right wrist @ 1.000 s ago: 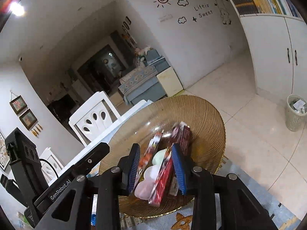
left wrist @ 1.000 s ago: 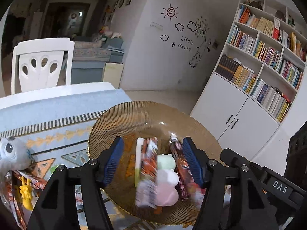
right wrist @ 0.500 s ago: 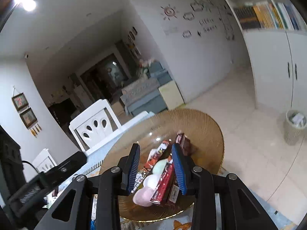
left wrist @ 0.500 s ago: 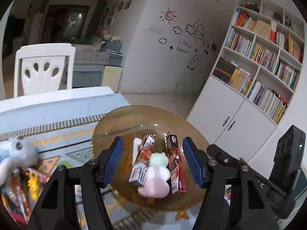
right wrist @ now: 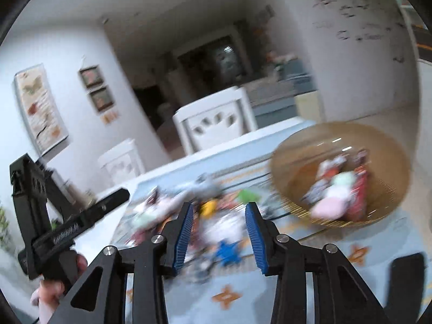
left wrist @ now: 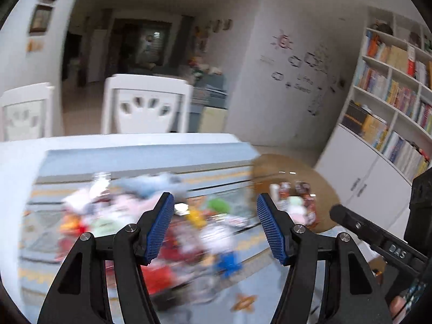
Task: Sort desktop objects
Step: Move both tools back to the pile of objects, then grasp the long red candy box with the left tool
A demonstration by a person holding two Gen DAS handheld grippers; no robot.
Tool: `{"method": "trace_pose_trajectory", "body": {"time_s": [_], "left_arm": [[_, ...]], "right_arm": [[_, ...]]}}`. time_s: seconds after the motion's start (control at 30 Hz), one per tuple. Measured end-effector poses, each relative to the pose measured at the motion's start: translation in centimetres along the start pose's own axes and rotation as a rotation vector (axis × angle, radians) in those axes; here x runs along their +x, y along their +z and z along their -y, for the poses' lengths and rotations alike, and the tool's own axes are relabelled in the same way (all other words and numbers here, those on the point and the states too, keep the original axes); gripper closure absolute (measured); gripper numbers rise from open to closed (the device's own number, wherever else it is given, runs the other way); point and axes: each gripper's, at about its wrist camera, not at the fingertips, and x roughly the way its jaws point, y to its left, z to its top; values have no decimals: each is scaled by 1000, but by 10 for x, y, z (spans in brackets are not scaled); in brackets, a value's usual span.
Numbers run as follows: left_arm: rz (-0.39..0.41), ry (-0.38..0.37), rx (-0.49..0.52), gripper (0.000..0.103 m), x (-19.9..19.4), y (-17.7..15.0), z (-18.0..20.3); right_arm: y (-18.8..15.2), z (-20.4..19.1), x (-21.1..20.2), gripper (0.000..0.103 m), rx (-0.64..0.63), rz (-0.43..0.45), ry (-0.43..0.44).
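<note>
In the left wrist view, the left tongs [left wrist: 213, 225] fill the lower middle of the frame with their blue-padded jaws spread wide and nothing between them. Directly beyond the tips, across the centre and left, lies the blurred heap of small colourful toys and snack packets [left wrist: 151, 216] on the pale blue patterned cloth of the bench [left wrist: 151, 159]. The round amber ribbed glass bowl [left wrist: 294, 170] sits at centre right, past the right-hand jaw, already carrying a few wrappers and a pink-and-green soft piece. The right tongs' black body shows at the lower right edge. In the right wrist view, the right tongs [right wrist: 219, 228] sit at lower centre, jaws opening and empty, with the same heap straight ahead and slightly left of the tips; a blue toy [right wrist: 226, 251] lies just beyond the gap. The bowl is at the right of the frame, well off the jaw line. Motion blur hides any single object's long axis. Both tongs face the heap from the near side; which is nearer cannot be told.
</note>
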Motion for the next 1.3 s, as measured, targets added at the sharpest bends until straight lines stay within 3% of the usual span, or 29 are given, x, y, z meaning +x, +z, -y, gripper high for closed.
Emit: {"method": "trace_pose_trajectory", "body": {"time_s": [0.07, 0.23, 0.33, 0.47, 0.53, 0.6, 0.7, 0.83, 0.93, 1.0, 1.3], "left_arm": [[17, 45, -36, 41, -17, -6, -28], [-8, 137, -149, 41, -38, -31, -100], [-48, 196, -218, 41, -30, -49, -134], [-104, 187, -290, 41, -6, -68, -161], [-150, 147, -298, 41, 11, -70, -158], [-163, 140, -243, 41, 21, -68, -142], [-189, 237, -60, 41, 38, -61, -109], [-273, 341, 93, 42, 72, -60, -91], [-257, 353, 77, 54, 84, -59, -96], [-263, 309, 27, 89, 86, -56, -103], [-247, 242, -15, 89, 34, -63, -93]], "right_arm": [[-13, -17, 16, 53, -32, -36, -1], [-49, -37, 62, 52, -60, -128, 52], [-67, -39, 83, 52, -93, -179, 45], [-70, -35, 86, 52, -114, -196, 32], [-69, -32, 84, 52, -109, -185, 26], [-68, -27, 83, 52, -85, -191, 26], [-65, -16, 81, 52, -29, -204, 51], [-61, -7, 78, 52, 24, -195, 48], [-60, -3, 77, 52, 39, -195, 52], [-60, -4, 78, 52, 29, -202, 51], [-65, -20, 77, 52, -55, -187, 37]]}}
